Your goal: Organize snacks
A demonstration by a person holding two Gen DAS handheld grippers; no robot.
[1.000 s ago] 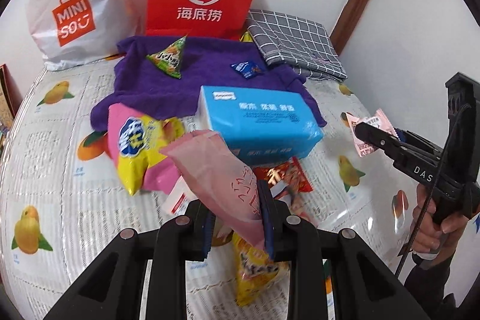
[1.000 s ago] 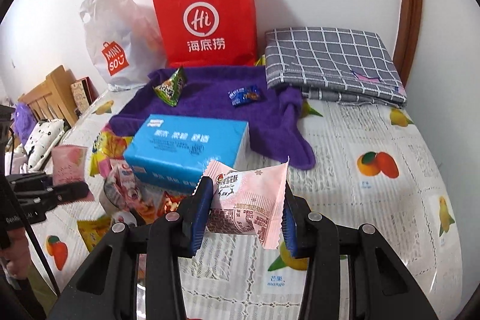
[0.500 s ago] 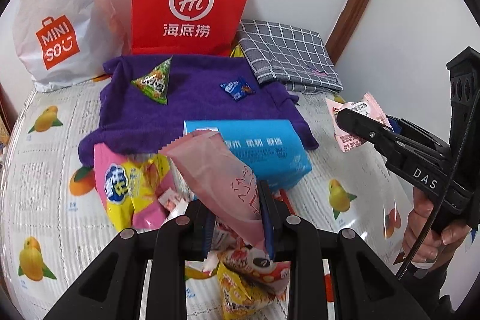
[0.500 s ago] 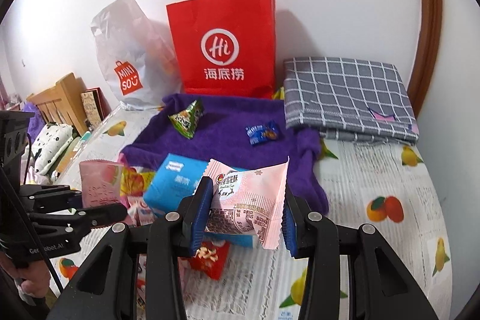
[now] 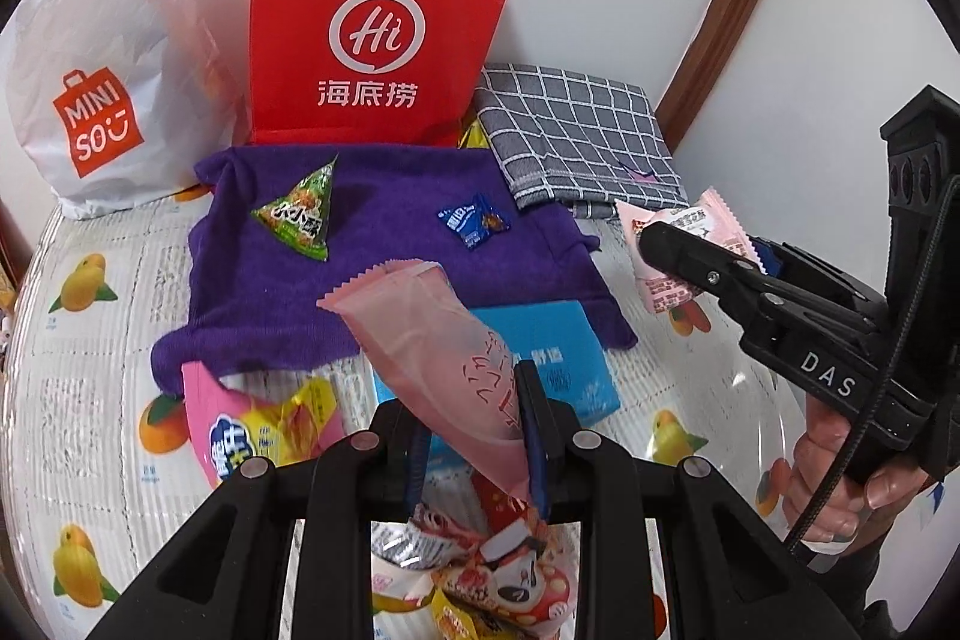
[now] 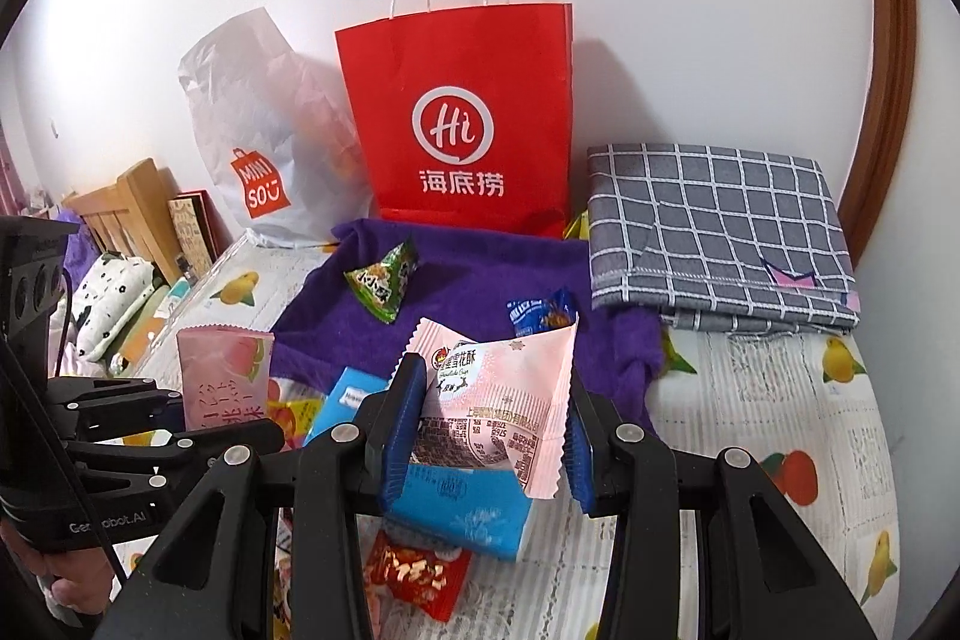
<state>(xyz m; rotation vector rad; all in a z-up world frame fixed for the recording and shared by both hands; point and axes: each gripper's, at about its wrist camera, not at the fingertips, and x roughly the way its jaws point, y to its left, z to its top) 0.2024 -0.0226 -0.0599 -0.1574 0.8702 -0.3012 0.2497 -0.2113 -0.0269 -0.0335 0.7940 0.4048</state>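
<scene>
- The left gripper (image 5: 474, 427) is clamped on the lower part of a tall pale-pink plastic snack pouch (image 5: 432, 334). The pouch's long axis runs from the jaws up and to the left, with its crimped top edge leading, held above the clutter.
- The right gripper (image 6: 489, 430) is clamped on a flat pink-and-white foil pastry packet (image 6: 498, 391). The pads press on both side edges; the packet faces the camera, printed label upright, serrated seams at top and right.
- Handling judgement: both packs appear light, thin-walled and air-filled. The film is probably slippery and the contents crushable, so a hold on the sealed margins with moderate force is advisable.
- Directly below the grippers lies a heap of loose snacks: a pink-and-yellow chip bag (image 5: 252, 430), a small red foil sachet (image 6: 420, 574) and a blue rectangular tissue pack (image 6: 462, 508), all resting on the fruit-print table cover (image 5: 90, 340) of the surface.
- Beyond the heap, a purple towel (image 5: 384, 232) carries a green triangular snack pack (image 5: 300, 214) and a small blue wrapped candy (image 5: 474, 220), well apart from each other.
- At the wall stand a red paper carrier bag with white handles (image 6: 462, 118), a white plastic shopping bag (image 5: 102, 70) and a folded grey checked cloth (image 6: 714, 226).
- The towel or the red bag is the likely destination; which one cannot be determined.
</scene>
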